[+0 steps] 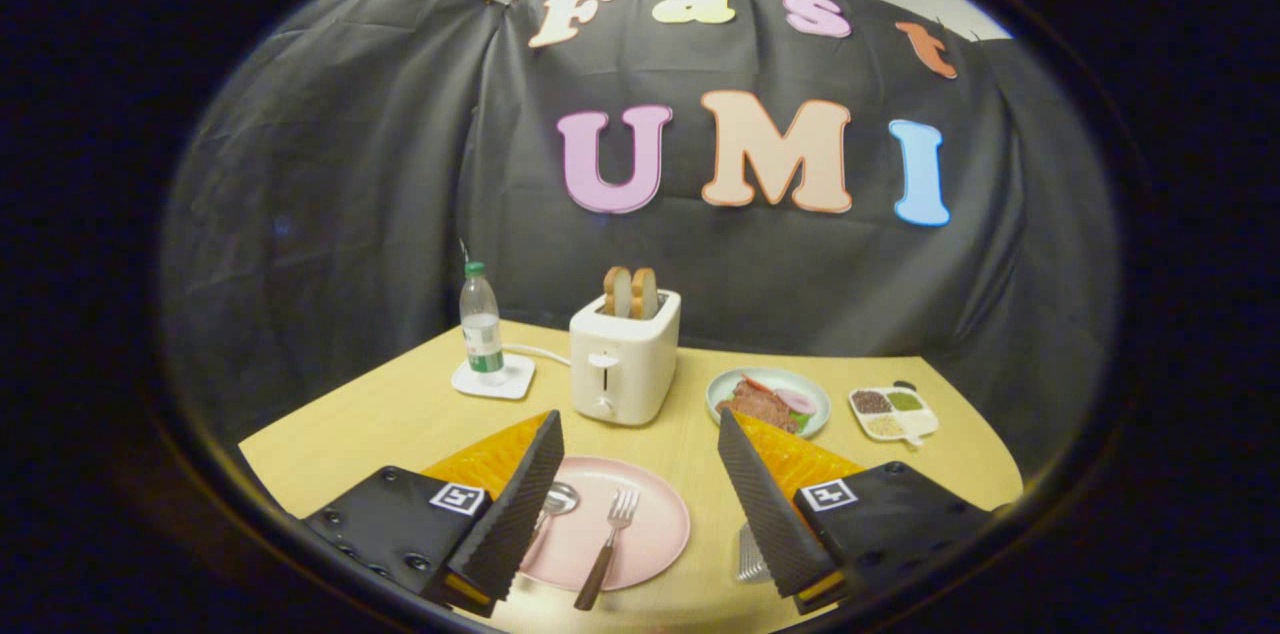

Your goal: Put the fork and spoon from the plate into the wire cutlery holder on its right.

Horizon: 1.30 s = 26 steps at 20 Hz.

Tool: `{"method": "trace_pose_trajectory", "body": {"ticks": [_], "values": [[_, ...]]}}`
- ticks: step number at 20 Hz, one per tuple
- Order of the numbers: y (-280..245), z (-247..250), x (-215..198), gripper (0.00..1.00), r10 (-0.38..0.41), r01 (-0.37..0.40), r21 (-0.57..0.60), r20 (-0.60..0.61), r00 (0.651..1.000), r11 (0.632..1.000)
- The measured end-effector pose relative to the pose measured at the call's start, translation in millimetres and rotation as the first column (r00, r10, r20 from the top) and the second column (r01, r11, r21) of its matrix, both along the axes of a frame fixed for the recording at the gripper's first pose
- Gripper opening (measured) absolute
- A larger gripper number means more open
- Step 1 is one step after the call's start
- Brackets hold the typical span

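In the gripper view, the gripper [635,504] is held wide open and empty above the round pink plate [655,539] on the wooden counter [380,414]. Between the fingers lie the wooden-handled metal fork [608,546] and the metal spoon [556,502], the latter half hidden. The wire cutlery holder [750,554], apparently just right of the plate, is largely masked by the right finger, so a blind lowering could knock it or skid the fork's overhanging handle off the rim.

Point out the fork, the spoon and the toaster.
fork [610,536]: gripper view, on its neck below the tines.
spoon [558,499]: gripper view, on its bowl.
toaster [625,364]: gripper view, on its front face.
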<state>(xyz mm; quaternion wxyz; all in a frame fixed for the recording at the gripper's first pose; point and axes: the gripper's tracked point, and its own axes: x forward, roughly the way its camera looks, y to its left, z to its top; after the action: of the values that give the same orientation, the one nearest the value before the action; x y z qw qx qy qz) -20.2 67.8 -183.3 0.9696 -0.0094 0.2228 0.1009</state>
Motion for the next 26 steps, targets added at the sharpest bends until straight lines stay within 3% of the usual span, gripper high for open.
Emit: {"method": "trace_pose_trajectory", "body": {"ticks": [11,24,26], "values": [[12.8,-102.9,-30.7,0.98,0.039,-0.057,-0.062,-0.268,0.963,0.996],[19.8,-165.6,-52.3,0.98,0.064,-0.154,-0.171,-0.443,0.894,0.973],[17.2,-169.8,-53.2,0.85,0.05,-0.148,-0.178,-0.462,0.885,0.973]]}}
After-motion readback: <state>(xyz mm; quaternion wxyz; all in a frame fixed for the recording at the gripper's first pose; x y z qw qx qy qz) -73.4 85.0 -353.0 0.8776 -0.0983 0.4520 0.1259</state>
